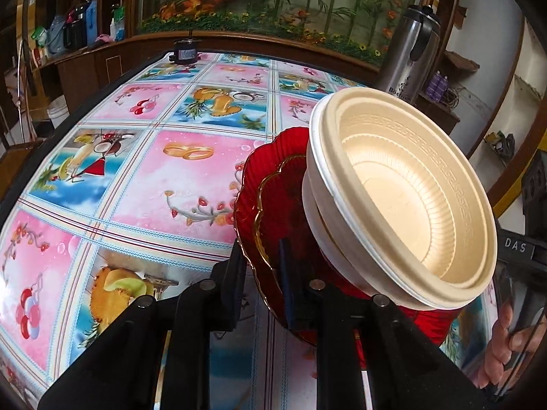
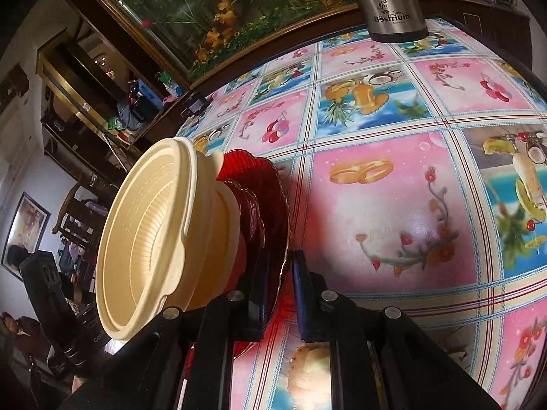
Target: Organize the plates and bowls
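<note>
Left wrist view: the left gripper (image 1: pixel 261 273) has its two black fingers (image 1: pixel 236 283) drawn narrow onto the scalloped, gold-edged rim of the red plates (image 1: pixel 270 205), one finger on each face of the rim. The plates are a nested pair, a smaller one inside a larger one, tilted up off the table. On them sits a stack of cream bowls (image 1: pixel 403 198), one nested in another, leaning toward the right of this view with the ribbed inside of the top bowl facing the camera. In the right wrist view the right gripper (image 2: pixel 280 287) pinches the same red plates at the opposite edge of the rim, its fingers (image 2: pixel 304 294) close together with the thin red edge between them, and the bowls lean off to the left. Below the stack spreads the tablecloth (image 1: pixel 136 177), patterned in pink and blue squares with fruit and rings. A steel thermos (image 1: pixel 407 58) stands at the far side of the table, near a framed picture of plants (image 1: pixel 273 0).
</note>
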`<state>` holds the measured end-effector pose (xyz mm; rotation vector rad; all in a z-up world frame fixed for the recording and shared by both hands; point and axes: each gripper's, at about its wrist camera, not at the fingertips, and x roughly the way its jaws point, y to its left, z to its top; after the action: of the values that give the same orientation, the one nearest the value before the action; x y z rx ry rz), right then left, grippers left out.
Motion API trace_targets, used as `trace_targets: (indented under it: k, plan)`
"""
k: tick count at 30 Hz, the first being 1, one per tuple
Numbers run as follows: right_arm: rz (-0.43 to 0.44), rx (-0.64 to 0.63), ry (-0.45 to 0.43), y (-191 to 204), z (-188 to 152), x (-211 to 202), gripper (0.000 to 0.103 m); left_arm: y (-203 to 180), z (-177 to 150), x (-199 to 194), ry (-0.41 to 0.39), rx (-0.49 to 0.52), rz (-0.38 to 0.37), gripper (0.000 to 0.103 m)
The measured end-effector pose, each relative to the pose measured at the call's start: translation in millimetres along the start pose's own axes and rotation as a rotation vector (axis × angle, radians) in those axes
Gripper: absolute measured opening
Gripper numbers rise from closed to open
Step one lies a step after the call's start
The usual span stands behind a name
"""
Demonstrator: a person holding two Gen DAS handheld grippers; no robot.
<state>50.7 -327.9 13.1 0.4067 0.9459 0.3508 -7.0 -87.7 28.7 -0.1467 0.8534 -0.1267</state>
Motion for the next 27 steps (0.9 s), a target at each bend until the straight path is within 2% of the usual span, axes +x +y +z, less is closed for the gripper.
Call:
trace_targets:
  k: [6,12,13,15,17,21,23,27]
  plan:
    - [0.007,0.001,-0.007,-2,0,1,0.012,2,-2,0,-0.003,-0.011,-0.019,0.015]
    - [-0.024,-0.036,-0.028,4,-3,-2,0.013,3,-4,-3,-0.002,-0.018,-0.034,0.017]
    - [-0.023,-0.035,-0.029,4,-4,-3,0.016,4,-5,-4,-0.002,-0.019,-0.037,0.019]
    - [-0.026,-0.037,-0.036,3,-4,-4,0.017,6,-6,-7,-0.003,-0.020,-0.027,0.029]
    - [-0.030,-0.040,-0.047,3,-5,-7,0.017,9,-7,-10,-0.007,-0.031,-0.031,0.042]
    - [-0.029,-0.039,-0.059,1,-7,-12,0.021,18,-10,-17,-0.015,-0.044,-0.030,0.049]
    - [-0.030,-0.038,-0.069,0,-9,-15,0.023,21,-12,-20,-0.016,-0.049,-0.034,0.058]
    - [-0.037,-0.044,-0.096,-1,-12,-22,0.026,27,-19,-31,-0.032,-0.058,-0.048,0.065]
